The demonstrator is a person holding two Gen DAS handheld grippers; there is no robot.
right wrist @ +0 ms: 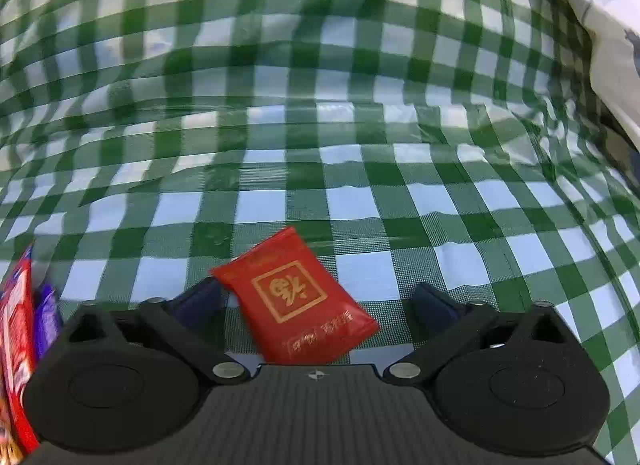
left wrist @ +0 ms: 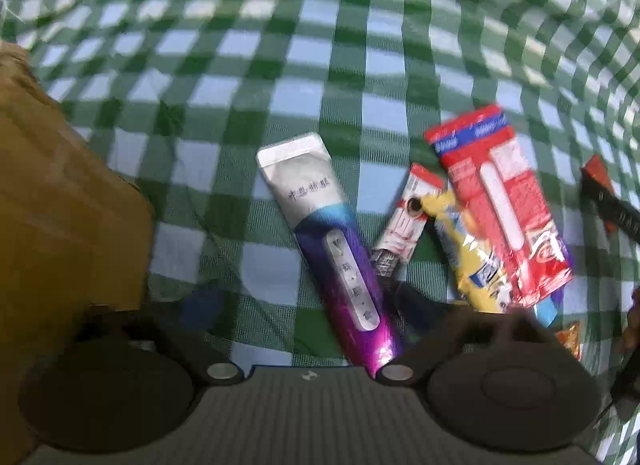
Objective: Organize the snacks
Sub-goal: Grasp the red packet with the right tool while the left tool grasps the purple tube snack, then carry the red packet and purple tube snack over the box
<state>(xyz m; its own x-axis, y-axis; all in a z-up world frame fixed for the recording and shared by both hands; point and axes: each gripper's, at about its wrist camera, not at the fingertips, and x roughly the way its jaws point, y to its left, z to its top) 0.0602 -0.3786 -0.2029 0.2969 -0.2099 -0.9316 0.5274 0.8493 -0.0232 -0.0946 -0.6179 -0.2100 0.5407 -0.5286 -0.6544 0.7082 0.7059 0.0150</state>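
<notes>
Right gripper (right wrist: 316, 297) fingers spread – red packet (right wrist: 296, 301) between, ungripped. Left gripper (left wrist: 304, 305) fingers spread astride purple-silver pouch (left wrist: 328, 241), pads clear. Checked cloth (right wrist: 360, 105) underneath.

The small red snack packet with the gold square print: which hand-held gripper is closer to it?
Right. The right hand-held gripper straddles the small red snack packet with the gold square print, jaws open. The left hand-held gripper hovers over a purple-and-silver pouch, apart from it.
</notes>
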